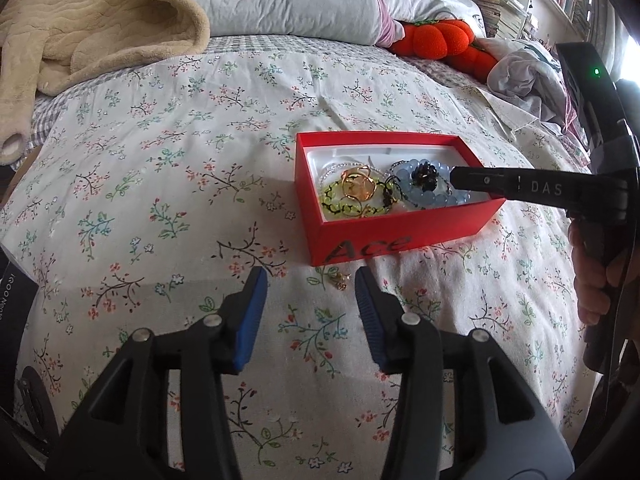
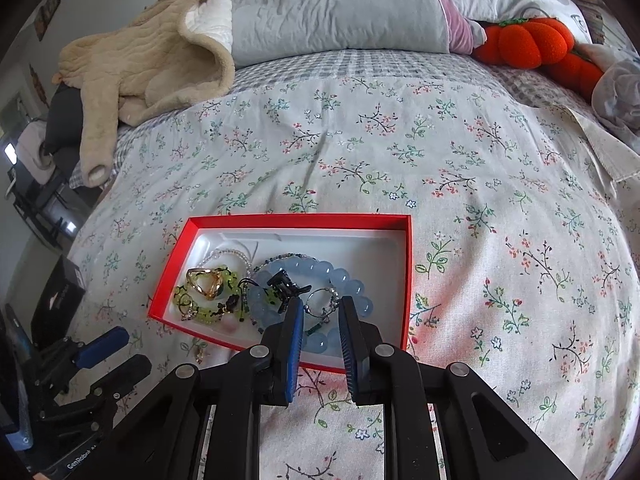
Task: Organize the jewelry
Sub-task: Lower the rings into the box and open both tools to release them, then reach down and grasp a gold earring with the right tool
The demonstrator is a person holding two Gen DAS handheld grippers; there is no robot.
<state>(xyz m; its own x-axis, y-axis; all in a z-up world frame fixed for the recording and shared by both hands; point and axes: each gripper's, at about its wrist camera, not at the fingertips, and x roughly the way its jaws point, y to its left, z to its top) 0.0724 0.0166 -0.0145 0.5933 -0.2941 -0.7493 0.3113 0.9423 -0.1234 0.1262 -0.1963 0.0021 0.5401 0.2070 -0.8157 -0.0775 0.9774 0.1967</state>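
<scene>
The bed (image 2: 360, 152) wears a floral sheet, with a grey checked cover at its far end. On the sheet sit an open red box (image 2: 407, 276) and, just beside its near wall, a small gold trinket (image 1: 341, 280). At the far end lie a beige fleece garment (image 2: 152, 60), a grey pillow (image 2: 340, 4) and orange plush pumpkins (image 2: 528, 42).
</scene>
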